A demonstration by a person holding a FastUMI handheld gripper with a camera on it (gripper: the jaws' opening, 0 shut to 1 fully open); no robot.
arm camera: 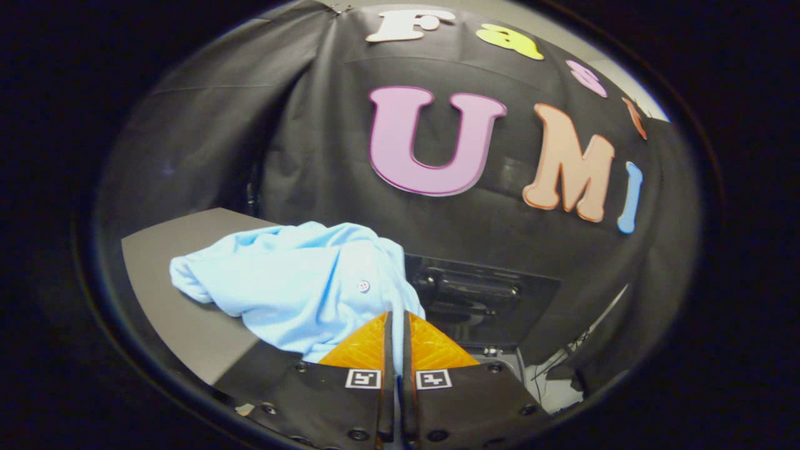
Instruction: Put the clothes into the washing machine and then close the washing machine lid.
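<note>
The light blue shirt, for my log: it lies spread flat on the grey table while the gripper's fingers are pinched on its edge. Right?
Not flat: the gripper view shows the light blue shirt bunched and lifted over the grey table, with the gripper pinched on its edge.

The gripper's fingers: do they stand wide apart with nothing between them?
No. The gripper has its fingers drawn together on a fold of the light blue shirt, which drapes over the grey surface.

The claw (397, 319) has two wedge-shaped fingers with ribbed faces, closed to a narrow slit. Each is bolted to a dark flat plate studded with round screws, and each plate carries a small square black-and-white marker near its inner edge.
</note>
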